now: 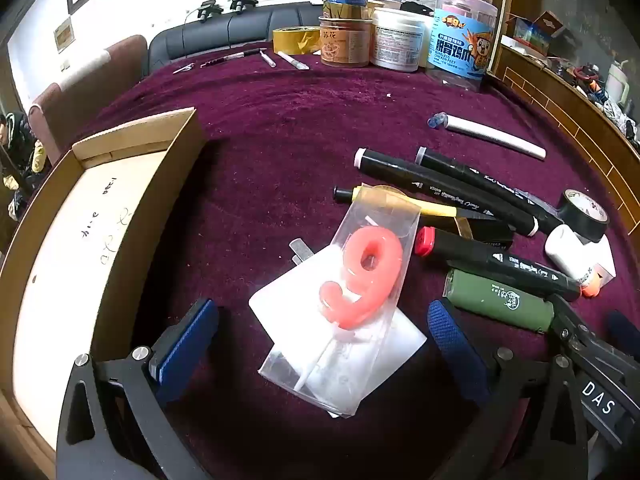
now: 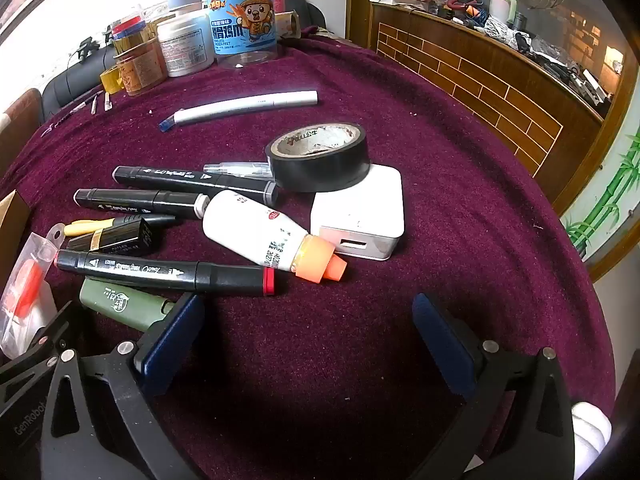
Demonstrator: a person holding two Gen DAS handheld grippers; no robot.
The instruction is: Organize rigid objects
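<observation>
Left gripper (image 1: 320, 344): stood wide, holding nothing; its blue textured pads flanked the number-nine candle (image 1: 360, 276).
Right gripper (image 2: 308, 344): stood wide and empty over bare cloth.
Open room: clear maroon cloth (image 2: 460, 208) lay ahead of the right gripper; the cloth dropped away at its right edge.
Cardboard box (image 1: 120, 216): open-topped, left of the left gripper, its near wall just beside the left pad.
Candle: pink wax in a clear plastic sleeve, long axis running from near-centre up toward the markers.
Red-capped marker (image 2: 164, 272): black, cylindrical, lying crosswise, cap to the right.
Green lighter (image 2: 120, 300): touching the right gripper's left pad.
Glue bottle (image 2: 256, 236): white, orange nozzle pointing right and nearer.
Tape roll (image 2: 318, 156): black, resting on the white charger (image 2: 360, 216).
</observation>
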